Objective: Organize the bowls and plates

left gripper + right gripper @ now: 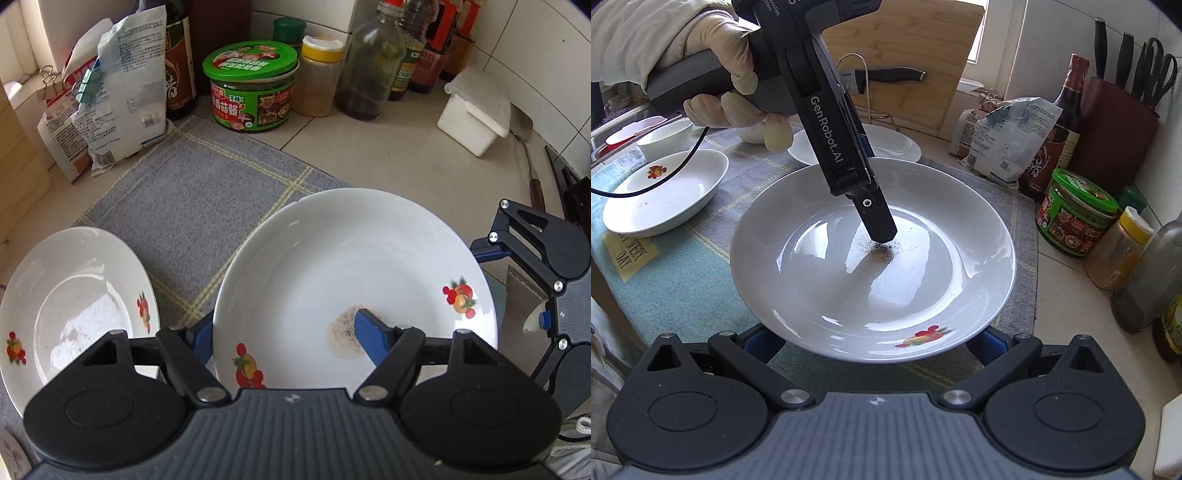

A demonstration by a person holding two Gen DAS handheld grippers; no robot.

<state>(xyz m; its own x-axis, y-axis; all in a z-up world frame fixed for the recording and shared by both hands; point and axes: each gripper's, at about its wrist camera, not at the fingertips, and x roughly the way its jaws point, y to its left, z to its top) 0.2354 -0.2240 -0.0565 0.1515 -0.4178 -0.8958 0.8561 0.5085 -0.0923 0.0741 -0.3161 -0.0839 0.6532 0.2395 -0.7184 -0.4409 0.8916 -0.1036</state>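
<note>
The large white plate [871,258] filled the centre of the right wrist view, a speckled brownish stain at its middle and a fruit print on its near rim; it appeared to be off the grey mat [192,206], carried between both tools, though whether its base was fully clear of the cloth could not be told. The left tool [291,343] gripped the plate across its rim, one blue finger [369,339] lying inside on the stain and the other beneath the edge at the lower left of the left wrist view; the right tool [871,341] stood wide, its blue pads showing either side of the near rim at the bottom of its frame, and whether they pressed on the plate or only cradled it was unclear. A smaller plate [74,302] sat at the lower left of the left wrist view; an oval dish [665,195] and a small bowl [665,138] lay toward the upper left of the right wrist view; jars and bottles lined the worktop [388,147] at the back. The step in hand looked like carrying this plate toward a stack; the next move called for keeping it level and lowering it squarely onto another plate before letting go.
</note>
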